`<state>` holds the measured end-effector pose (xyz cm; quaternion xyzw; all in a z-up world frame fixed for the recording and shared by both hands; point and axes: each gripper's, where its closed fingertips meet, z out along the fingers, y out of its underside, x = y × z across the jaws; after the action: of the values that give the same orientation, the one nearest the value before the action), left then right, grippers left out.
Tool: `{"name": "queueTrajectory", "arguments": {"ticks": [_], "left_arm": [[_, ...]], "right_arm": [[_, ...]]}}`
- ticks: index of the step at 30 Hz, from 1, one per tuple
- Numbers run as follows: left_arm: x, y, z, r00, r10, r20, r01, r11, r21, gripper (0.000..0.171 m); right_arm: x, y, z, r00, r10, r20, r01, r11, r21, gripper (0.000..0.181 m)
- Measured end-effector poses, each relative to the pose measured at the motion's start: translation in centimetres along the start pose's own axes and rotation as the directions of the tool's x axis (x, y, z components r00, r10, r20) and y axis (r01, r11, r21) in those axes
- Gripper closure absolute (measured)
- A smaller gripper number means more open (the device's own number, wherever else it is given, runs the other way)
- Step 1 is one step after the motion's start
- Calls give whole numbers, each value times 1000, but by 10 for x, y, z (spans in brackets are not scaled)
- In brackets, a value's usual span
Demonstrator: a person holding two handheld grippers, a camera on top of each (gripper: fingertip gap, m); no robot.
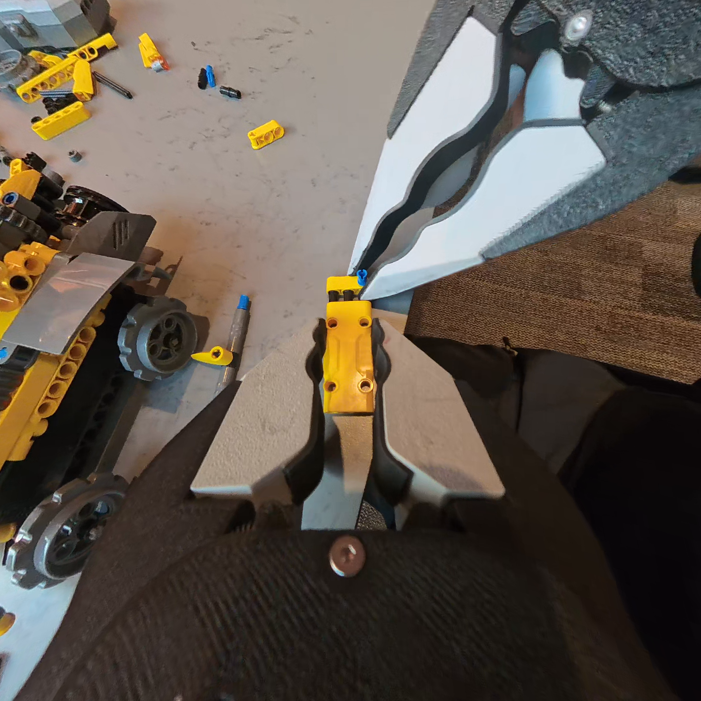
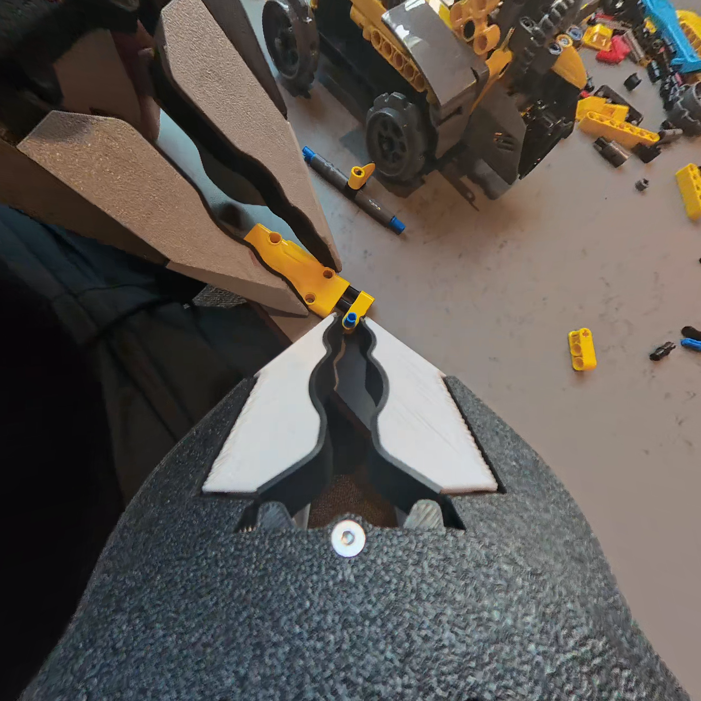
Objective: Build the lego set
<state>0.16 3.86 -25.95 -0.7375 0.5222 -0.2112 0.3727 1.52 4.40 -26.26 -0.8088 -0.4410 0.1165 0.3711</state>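
Over at 9 o'clock in the left wrist view sits the half-built toy truck, yellow and black with grey panels and knobby wheels, resting on the tabletop. Just beside its front wheel lies a grey rod with blue tip with a little yellow clip on it. Up around 11 o'clock there's a scatter of yellow beams and, closer in, a short yellow beam lying on its own.

Dead centre, the left gripper has its fingers drawn in narrow, clamped on the sides of a yellow block that pokes out past the tips toward 12 o'clock. Two black pins join that block to a small yellow connector.

Coming in from 1 o'clock, the right gripper has its fingers nearly together, pinching a tiny blue pin right at that connector's corner. In the right wrist view the same blue pin sits between its tips at 12 o'clock, with the yellow block angling off toward 10 o'clock inside the other gripper.
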Motion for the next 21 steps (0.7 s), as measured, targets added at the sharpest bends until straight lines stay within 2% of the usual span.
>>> {"name": "queueTrajectory", "arguments": {"ticks": [3,6,15,19,21], "left_arm": [[0,0,0,1000,8,-8,-8,1000,-8,150],[1,1,-2,997,-20,-74,17,999,-42,151],[-8,4,-3,992,60,-111,-68,996,-62,150],[-8,4,-3,984,111,-138,-119,992,-50,150],[-8,3,-3,980,136,-146,-144,989,-45,150]], "right_arm": [[0,0,0,989,89,117,-86,996,-30,172],[1,-1,1,967,162,195,-153,987,-57,172],[-4,-5,-5,975,115,188,-112,993,-30,159],[7,-4,-14,982,44,184,-43,999,-12,148],[6,-5,-13,974,1,225,-3,1000,8,146]]}}
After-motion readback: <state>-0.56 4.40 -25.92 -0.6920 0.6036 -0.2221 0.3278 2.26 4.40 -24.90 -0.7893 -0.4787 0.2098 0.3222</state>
